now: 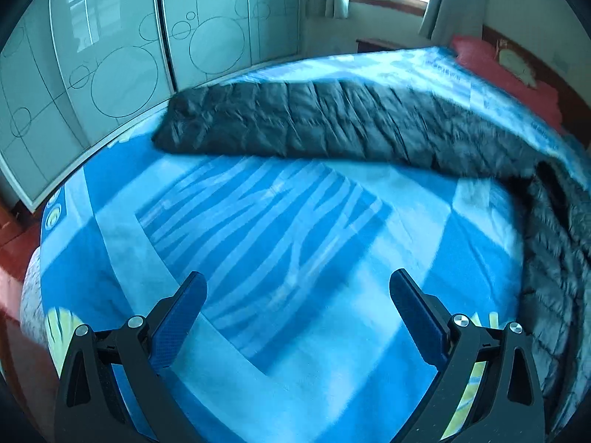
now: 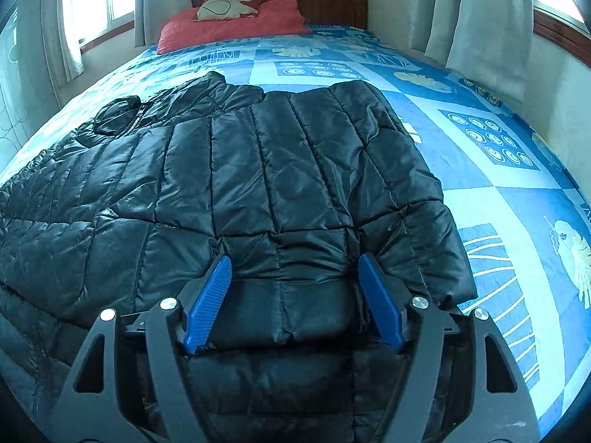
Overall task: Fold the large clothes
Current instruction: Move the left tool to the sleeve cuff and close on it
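Right wrist view, item one: my right claw (image 2: 293, 269), lower centre of the frame, blue pads set apart with the padded hem fold of the black puffer jacket (image 2: 258, 170) bulging between them; whether the pads press on the fabric or merely flank it I cannot tell. Jacket: quilted, shiny, spread flat across the bed (image 2: 498, 192), filling the centre and left of the frame, zipper and collar toward the upper left. Bed cover: blue and white patchwork with leaf and ring prints, bare along the right side. Red pillow (image 2: 229, 26) at the upper centre, a pale cushion (image 2: 225, 9) on it, against a wooden headboard (image 2: 332, 0). Curtains (image 2: 476, 18) and windows at both upper corners.

Left wrist view, item two: my left claw (image 1: 298, 291), lower centre, pads wide apart with nothing between them, above bare bedspread. Same jacket here as a long dark band across the upper middle, running down the right edge, well apart from this claw. Wardrobe doors (image 1: 110, 55) with circle patterns at upper left.
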Motion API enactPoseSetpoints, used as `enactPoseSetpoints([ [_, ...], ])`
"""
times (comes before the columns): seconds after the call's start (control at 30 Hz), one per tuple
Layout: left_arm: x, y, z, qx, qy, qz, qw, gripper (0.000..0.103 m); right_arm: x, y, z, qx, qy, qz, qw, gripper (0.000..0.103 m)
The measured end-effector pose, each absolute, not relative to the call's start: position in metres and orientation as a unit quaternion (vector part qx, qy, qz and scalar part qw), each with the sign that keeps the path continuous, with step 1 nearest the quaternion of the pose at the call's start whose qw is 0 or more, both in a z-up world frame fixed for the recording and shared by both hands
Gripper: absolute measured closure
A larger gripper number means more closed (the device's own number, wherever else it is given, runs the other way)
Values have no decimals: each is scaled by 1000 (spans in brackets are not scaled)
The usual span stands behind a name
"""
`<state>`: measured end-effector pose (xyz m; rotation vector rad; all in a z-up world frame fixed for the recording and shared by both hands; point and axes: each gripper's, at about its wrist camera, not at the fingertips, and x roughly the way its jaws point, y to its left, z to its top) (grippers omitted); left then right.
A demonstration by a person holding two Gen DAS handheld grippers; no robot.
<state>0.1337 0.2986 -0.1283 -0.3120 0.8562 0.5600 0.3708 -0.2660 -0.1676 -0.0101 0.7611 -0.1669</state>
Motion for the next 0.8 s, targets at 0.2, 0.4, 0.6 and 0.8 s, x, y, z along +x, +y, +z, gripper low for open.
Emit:
enactPoseSetpoints([
  [0.2, 138, 366, -116, -184, 390, 248, 868, 5, 371, -264, -168, -13, 370, -86, 925, 31],
  [0.4, 143, 425, -117, -260, 374, 241, 857, 40, 371, -261, -168, -18, 370, -90, 925, 31],
  [0.6, 141, 457, -129, -336, 344, 245, 842, 39, 371, -261, -168, -21, 369, -92, 925, 31],
  [0.8, 141, 467, -136, -375, 300, 249, 841, 36, 371, -261, -168, -21, 369, -92, 925, 31],
])
